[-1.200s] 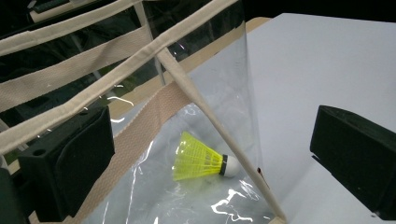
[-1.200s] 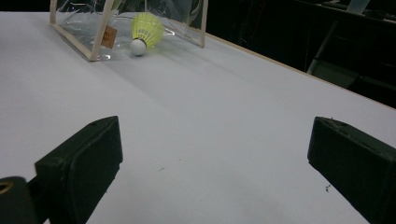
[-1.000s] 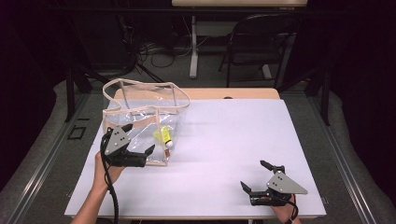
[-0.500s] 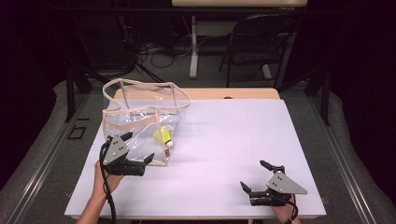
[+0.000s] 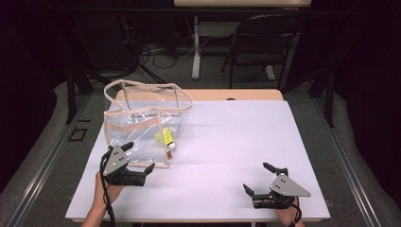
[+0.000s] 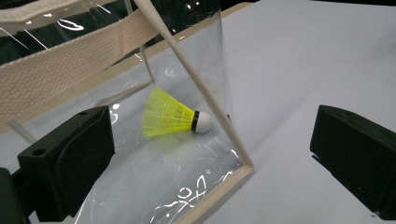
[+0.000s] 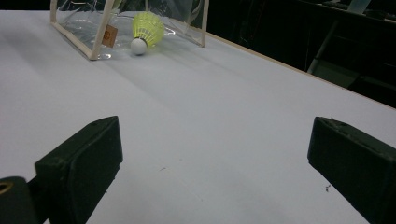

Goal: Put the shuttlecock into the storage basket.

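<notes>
Clear bag [image 5: 142,127] sits just beyond the wide-open, empty left gripper [image 5: 138,163].

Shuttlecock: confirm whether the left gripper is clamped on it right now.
No: the shuttlecock lies inside the clear bag, and the left gripper is open, apart from it.

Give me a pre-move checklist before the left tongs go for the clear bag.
1. Left tongs open: ok, jaws stand wide apart.
2. Left tongs near the clear bag: ok, at its front corner, not gripping.
3. Yellow shuttlecock inside the bag: ok, lying on its side.
4. Bag upright, mouth open: ok.
5. Right tongs out of the way: ok, open, over the white table.
6. Bag handle free of the jaws: cannot tell.
</notes>
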Tool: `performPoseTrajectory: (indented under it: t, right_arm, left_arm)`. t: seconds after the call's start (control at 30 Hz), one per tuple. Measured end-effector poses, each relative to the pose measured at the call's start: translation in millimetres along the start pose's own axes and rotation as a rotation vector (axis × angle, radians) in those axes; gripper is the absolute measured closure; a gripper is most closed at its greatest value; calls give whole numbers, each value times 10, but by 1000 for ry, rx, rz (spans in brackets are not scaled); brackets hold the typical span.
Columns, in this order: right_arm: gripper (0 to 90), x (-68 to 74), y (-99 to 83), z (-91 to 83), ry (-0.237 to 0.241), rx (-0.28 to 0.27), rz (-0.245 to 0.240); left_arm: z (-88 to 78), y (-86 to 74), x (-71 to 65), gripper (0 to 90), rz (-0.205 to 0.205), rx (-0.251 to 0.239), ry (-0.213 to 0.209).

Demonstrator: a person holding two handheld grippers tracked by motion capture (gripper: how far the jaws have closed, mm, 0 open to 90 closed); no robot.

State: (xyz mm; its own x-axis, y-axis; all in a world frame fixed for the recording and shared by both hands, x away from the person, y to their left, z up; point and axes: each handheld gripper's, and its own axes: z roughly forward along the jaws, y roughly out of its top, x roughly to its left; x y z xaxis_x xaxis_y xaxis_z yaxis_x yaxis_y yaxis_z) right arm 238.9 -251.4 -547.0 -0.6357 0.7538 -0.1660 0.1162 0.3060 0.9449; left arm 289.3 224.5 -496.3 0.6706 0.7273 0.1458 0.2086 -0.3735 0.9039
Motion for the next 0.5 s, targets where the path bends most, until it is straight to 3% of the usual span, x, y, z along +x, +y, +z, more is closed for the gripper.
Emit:
performPoseTrajectory:
  t: [0.5]
  right_arm:
    - [28,6,-1,11,0,-3,-1]
  left_arm:
    - [27,-263,-40,0,-16,23,-16]
